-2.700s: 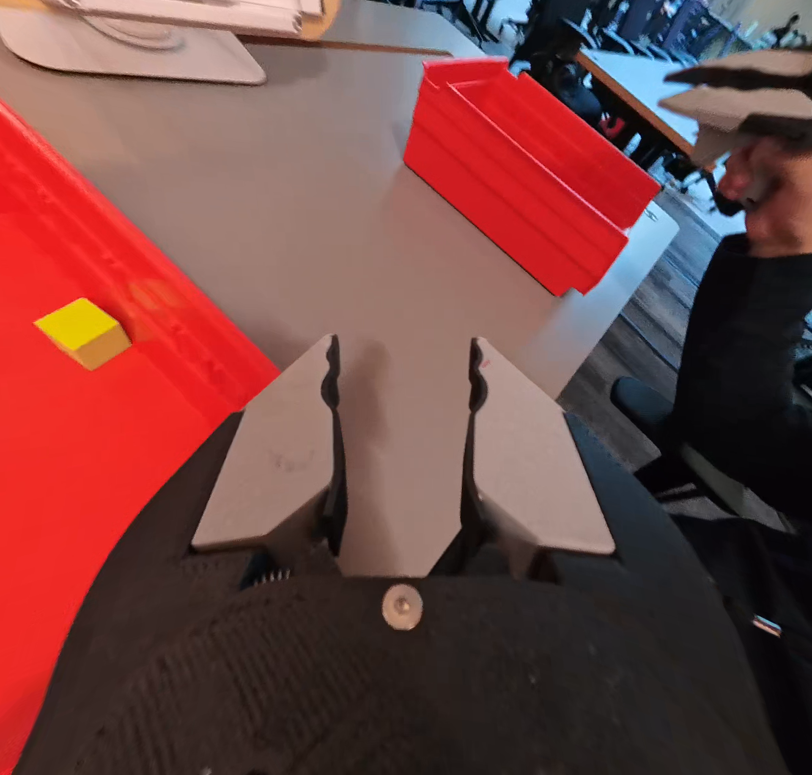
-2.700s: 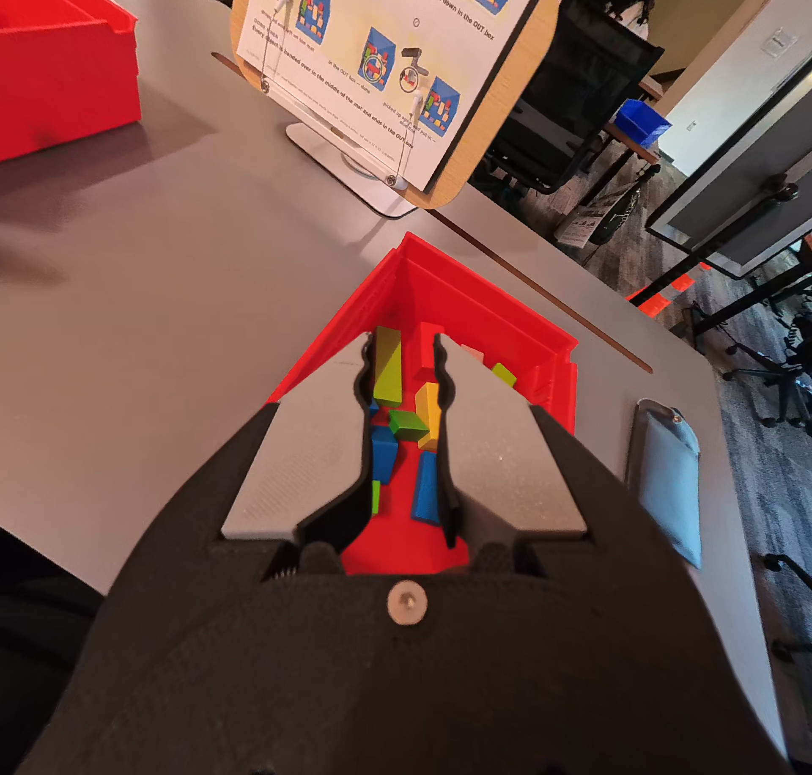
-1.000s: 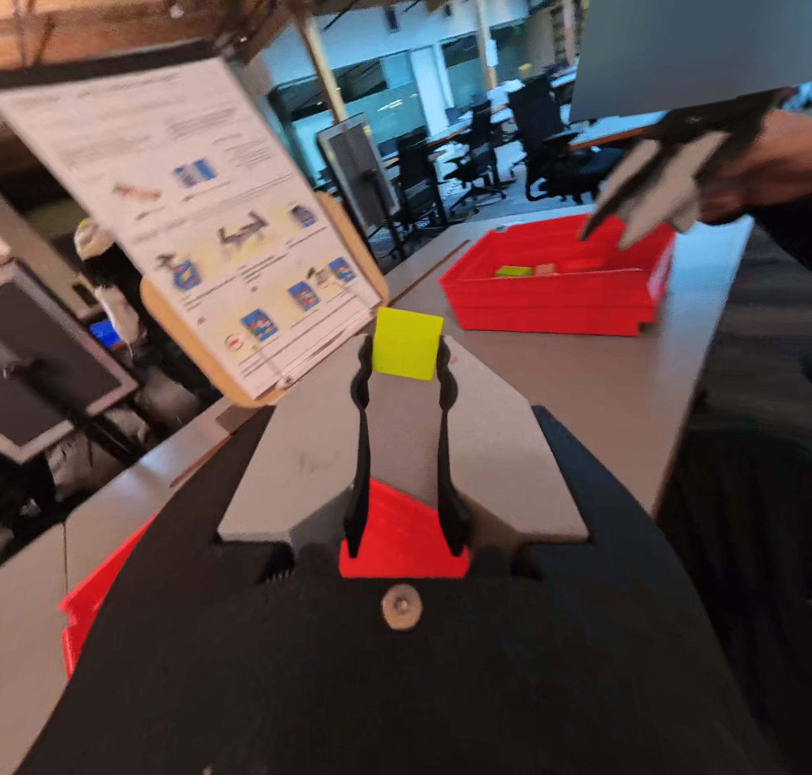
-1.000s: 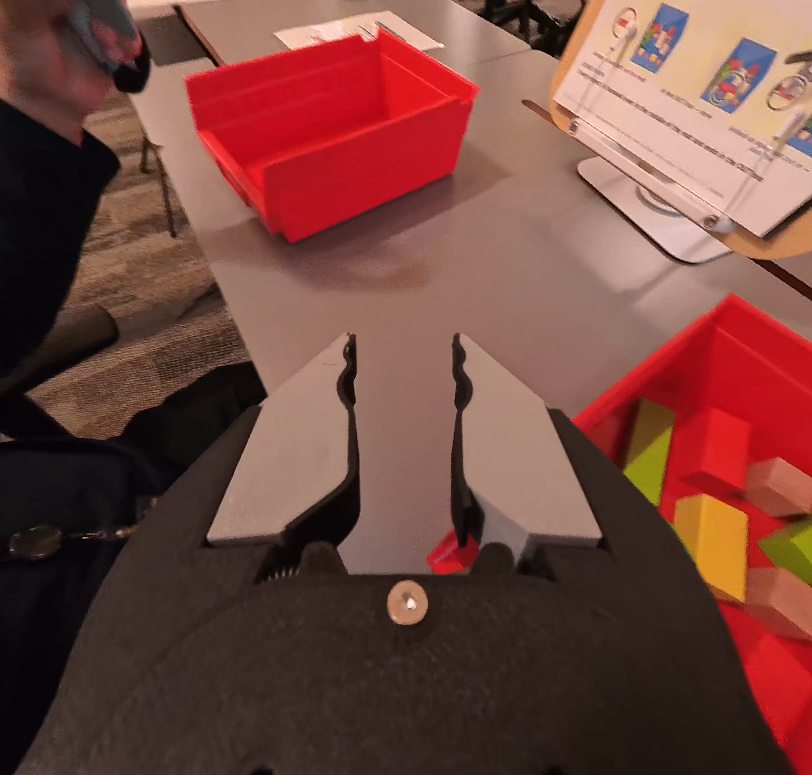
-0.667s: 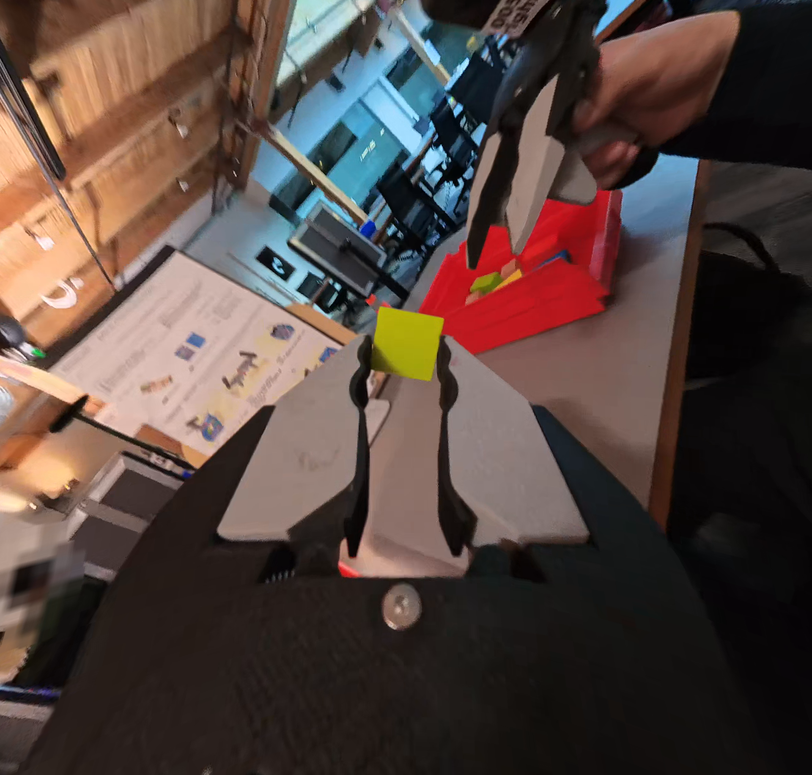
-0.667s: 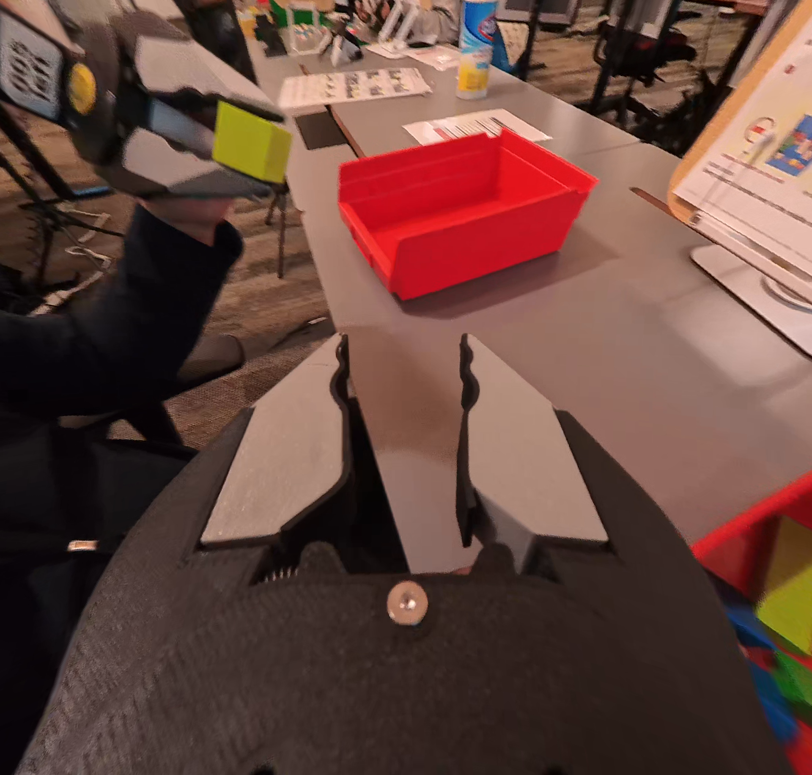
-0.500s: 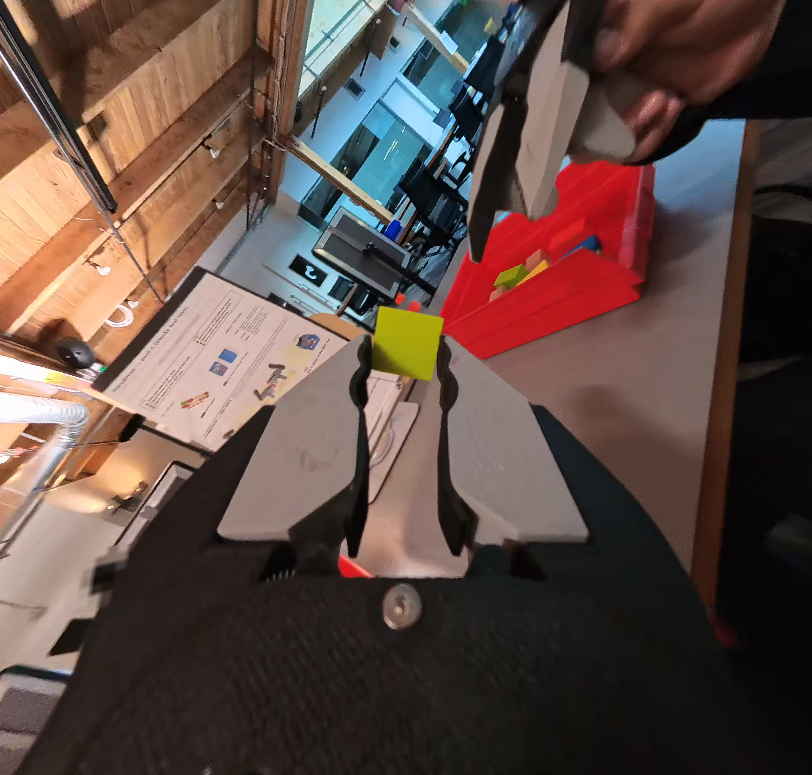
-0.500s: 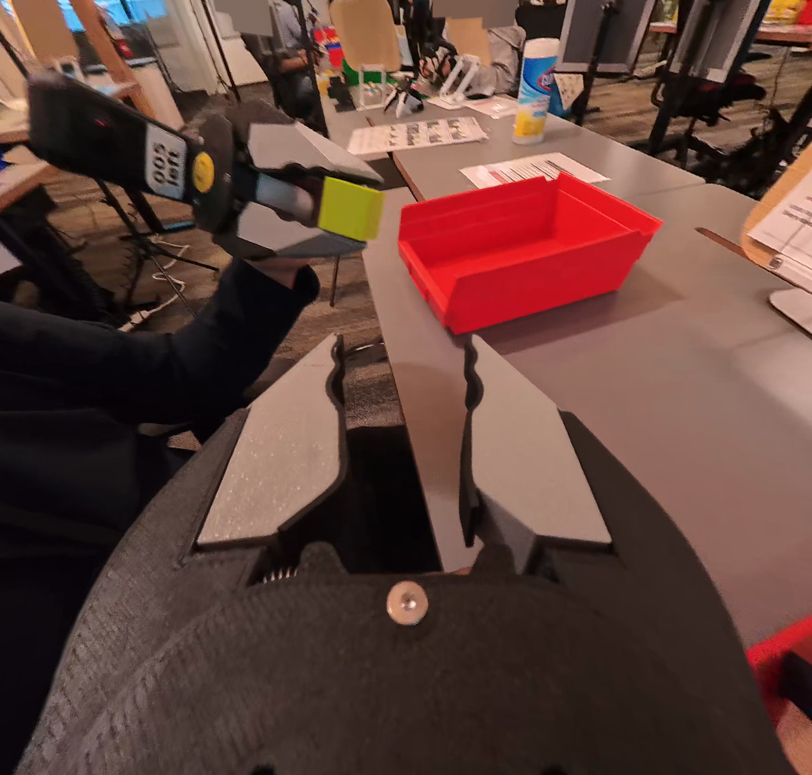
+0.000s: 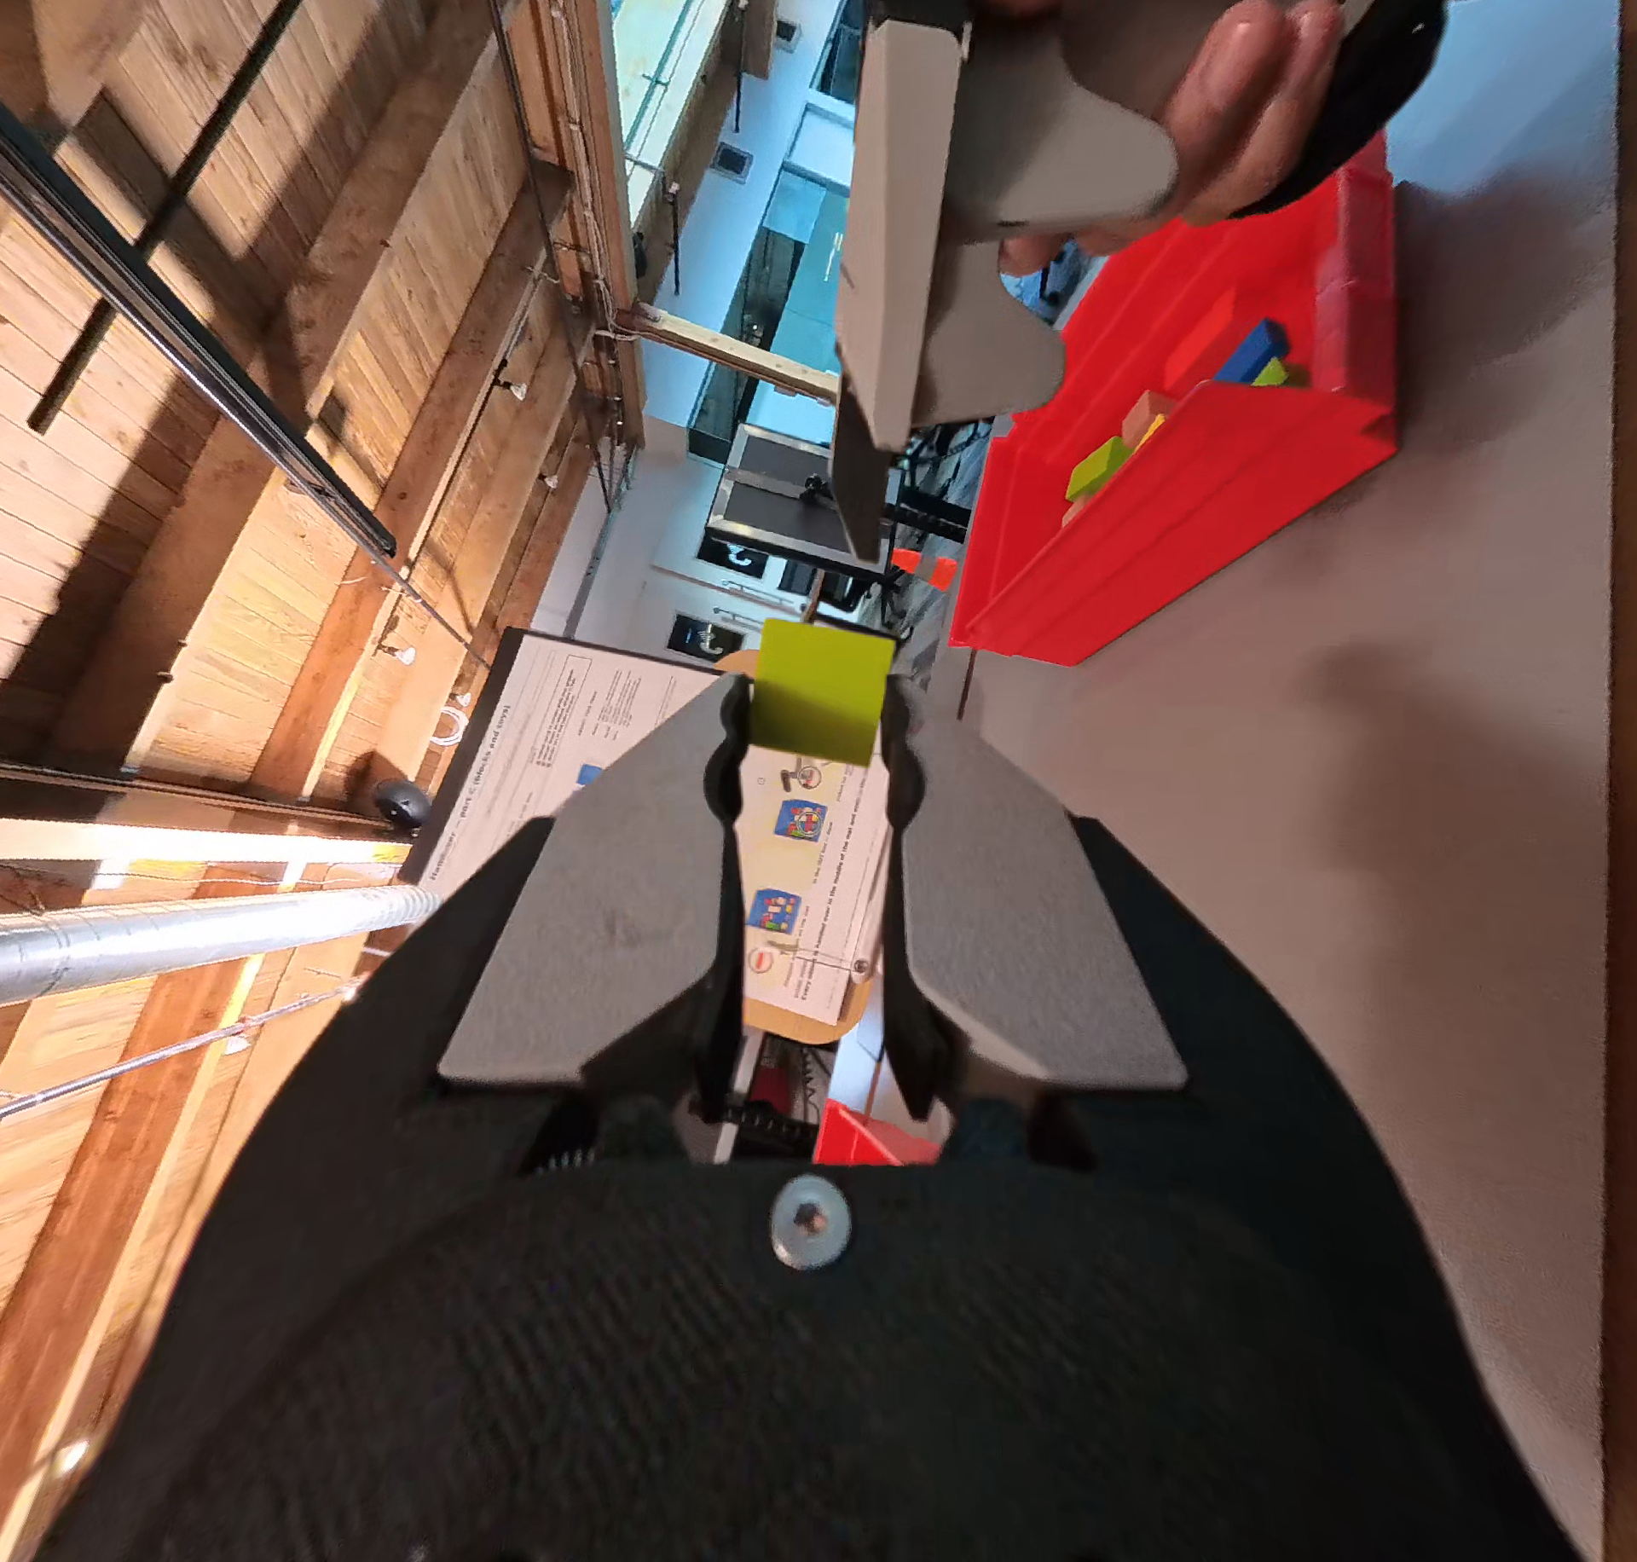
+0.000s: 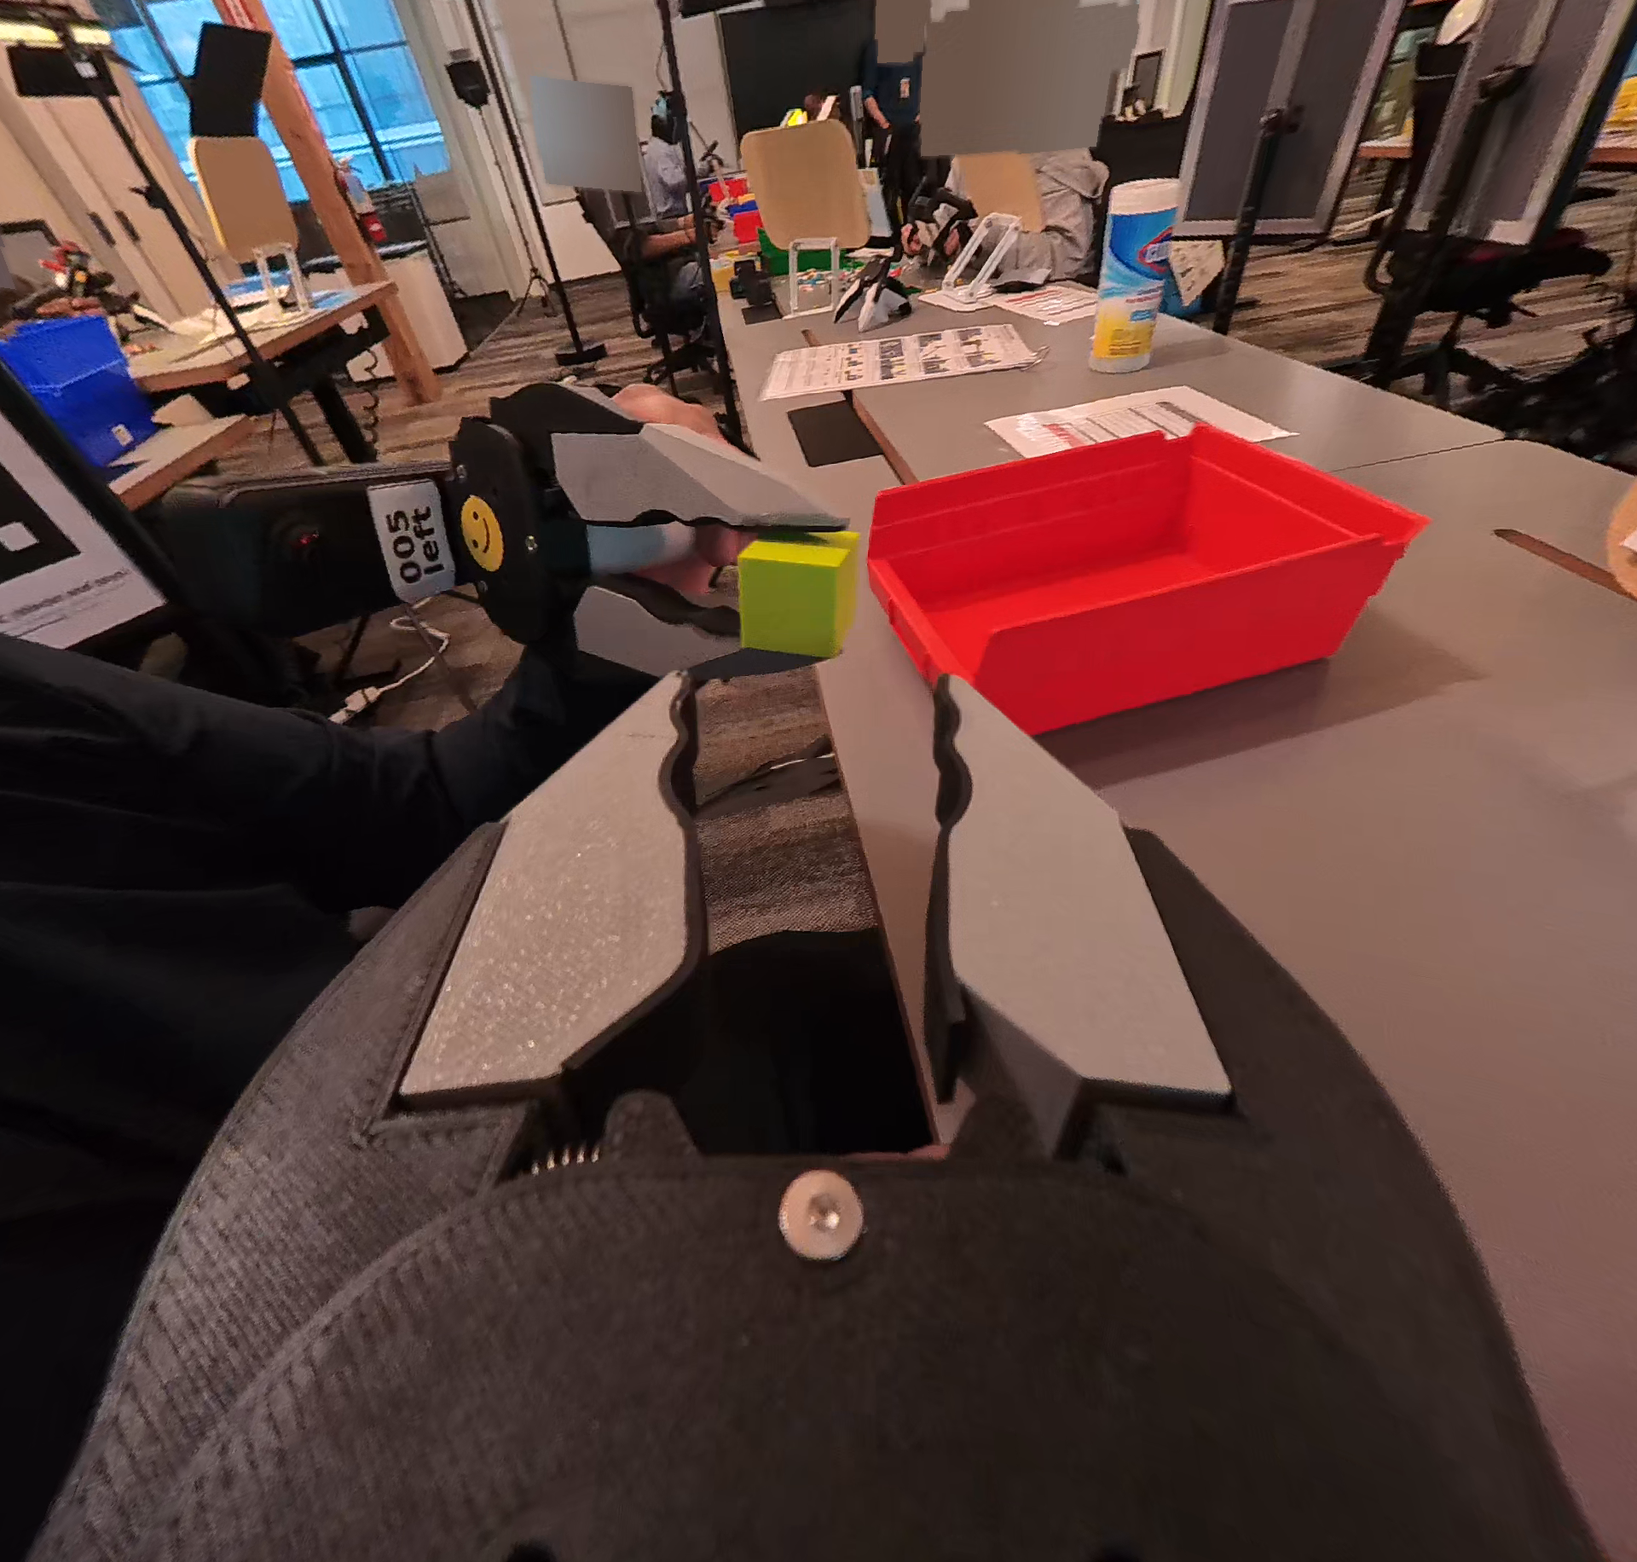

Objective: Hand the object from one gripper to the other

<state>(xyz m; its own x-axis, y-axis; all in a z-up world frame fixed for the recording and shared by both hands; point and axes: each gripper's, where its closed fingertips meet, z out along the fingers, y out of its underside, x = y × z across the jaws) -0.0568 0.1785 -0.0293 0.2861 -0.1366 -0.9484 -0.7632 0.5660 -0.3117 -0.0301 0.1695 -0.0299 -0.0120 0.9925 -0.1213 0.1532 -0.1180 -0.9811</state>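
My left gripper (image 9: 817, 704) is shut on a lime-green cube (image 9: 820, 692), held at its fingertips in the air and rolled on its side. In the right wrist view the same cube (image 10: 795, 594) sits between the left gripper's fingers (image 10: 691, 492), just beyond my right gripper (image 10: 810, 696), which is open and empty. The cube lies a little ahead of the right fingertips, not between them. In the left wrist view the right gripper (image 9: 864, 492) hangs close above the cube, held by a hand (image 9: 1240, 76).
An empty red bin (image 10: 1143, 572) stands on the grey table (image 10: 1373, 855) right of the cube. A second red bin (image 9: 1178, 492) holds several coloured blocks. An instruction sheet on a stand (image 9: 638, 775) is behind. Papers and a wipes canister (image 10: 1134, 275) lie farther back.
The two grippers have come together: the left one rose and rolled with the cube, the right one swung toward it and opened wider. The cube now sits just ahead of the right fingertips.
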